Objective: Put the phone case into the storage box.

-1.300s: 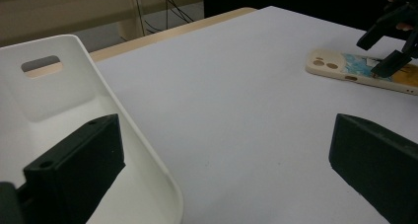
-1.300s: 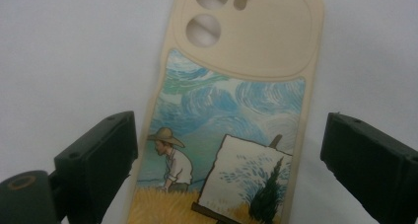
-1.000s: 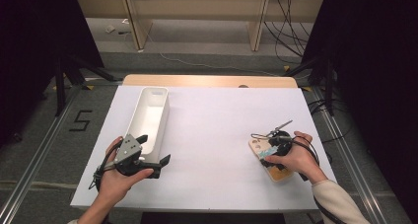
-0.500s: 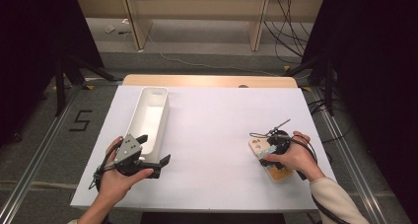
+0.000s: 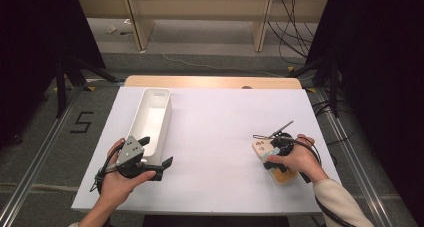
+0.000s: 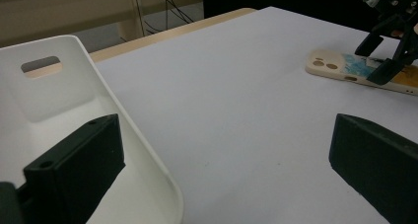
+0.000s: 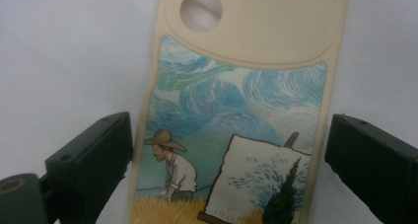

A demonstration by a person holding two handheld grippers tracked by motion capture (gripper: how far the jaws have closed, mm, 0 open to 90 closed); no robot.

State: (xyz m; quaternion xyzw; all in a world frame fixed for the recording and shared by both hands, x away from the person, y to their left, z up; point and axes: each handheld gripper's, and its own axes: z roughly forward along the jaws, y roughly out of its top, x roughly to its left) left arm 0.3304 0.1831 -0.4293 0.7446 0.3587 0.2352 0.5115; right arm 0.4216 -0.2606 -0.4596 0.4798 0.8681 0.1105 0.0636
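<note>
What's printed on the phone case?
Phone case: cream, painted scene of a hatted painter at an easel; right gripper view.

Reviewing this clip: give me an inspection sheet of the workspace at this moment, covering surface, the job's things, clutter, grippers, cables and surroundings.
Surface: white sheet covering a wooden table, bare in the middle.
Job's things: long white plastic bin with a handle slot, empty as far as seen, at the left; beige phone case printed with a painter at an easel, lying flat at the right.
Clutter: nothing seen.
Grippers: left gripper open, one jaw over the bin's near end; right gripper open, jaws either side of the phone case; contact on the left side cannot be told.
Cables: black cable loop trailing from the left gripper; black floor cables at the back.
Surroundings: dark curtains; a floor mark "5".
</note>
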